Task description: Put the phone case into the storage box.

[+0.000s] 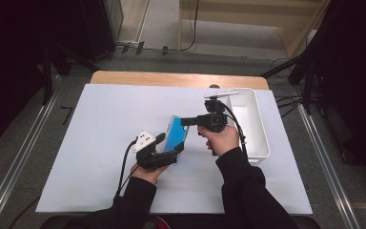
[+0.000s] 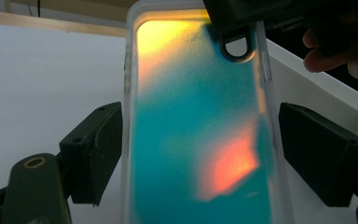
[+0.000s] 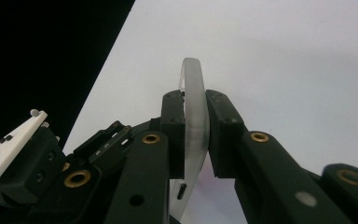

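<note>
Phone case (image 1: 176,133) held tilted above the white mat (image 1: 100,143), left gripper (image 1: 169,145) spanning its lower sides with a sliver of gap showing at each pad, right gripper (image 1: 187,121) clamped on its upper edge, near the white bin (image 1: 262,138).

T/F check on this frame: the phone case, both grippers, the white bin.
1. The right gripper is clamped on the edge of the phone case. True.
2. The phone case lies flat inside the white bin. False: it is held over the white table sheet, to the left of the bin.
3. The left gripper has its jaws shut tight with nothing between them. False: they stand wide, one on each side of the case.
4. The case is translucent with teal, yellow and orange colouring. True.
5. The bin sits at the table's left edge. False: it is at the right.
</note>
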`<action>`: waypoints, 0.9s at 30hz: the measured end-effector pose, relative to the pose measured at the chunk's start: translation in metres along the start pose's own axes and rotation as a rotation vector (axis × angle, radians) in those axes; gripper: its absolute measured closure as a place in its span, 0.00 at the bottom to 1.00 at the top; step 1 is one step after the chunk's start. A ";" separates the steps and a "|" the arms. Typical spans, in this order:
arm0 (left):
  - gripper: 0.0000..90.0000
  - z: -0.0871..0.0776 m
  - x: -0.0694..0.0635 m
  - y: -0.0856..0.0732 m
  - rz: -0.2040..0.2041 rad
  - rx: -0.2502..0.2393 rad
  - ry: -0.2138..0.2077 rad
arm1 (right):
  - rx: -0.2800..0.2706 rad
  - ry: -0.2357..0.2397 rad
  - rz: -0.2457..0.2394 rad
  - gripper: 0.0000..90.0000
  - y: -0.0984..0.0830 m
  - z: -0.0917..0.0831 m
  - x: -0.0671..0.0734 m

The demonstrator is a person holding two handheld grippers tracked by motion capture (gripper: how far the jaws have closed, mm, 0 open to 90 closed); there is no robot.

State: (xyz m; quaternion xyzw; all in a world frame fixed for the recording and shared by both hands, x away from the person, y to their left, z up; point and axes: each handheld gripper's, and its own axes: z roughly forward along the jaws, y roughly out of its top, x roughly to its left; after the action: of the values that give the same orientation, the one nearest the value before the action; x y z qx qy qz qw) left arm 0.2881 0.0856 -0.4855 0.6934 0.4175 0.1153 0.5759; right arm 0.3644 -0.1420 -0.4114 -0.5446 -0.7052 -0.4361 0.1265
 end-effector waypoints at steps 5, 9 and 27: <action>0.17 0.001 0.000 0.003 -0.010 0.024 -0.021 | -0.001 0.017 -0.003 0.86 0.000 -0.002 0.002; 0.12 0.002 0.001 0.004 -0.038 0.072 -0.028 | 0.000 0.021 -0.004 0.86 0.000 -0.002 0.003; 0.14 -0.001 0.008 0.016 -0.048 0.156 -0.076 | -0.099 -0.074 -0.127 0.86 0.002 -0.019 0.003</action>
State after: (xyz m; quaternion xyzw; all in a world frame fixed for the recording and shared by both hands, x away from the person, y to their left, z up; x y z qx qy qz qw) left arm 0.2995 0.0923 -0.4734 0.7299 0.4194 0.0424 0.5381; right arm 0.3594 -0.1543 -0.3977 -0.5202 -0.7201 -0.4569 0.0455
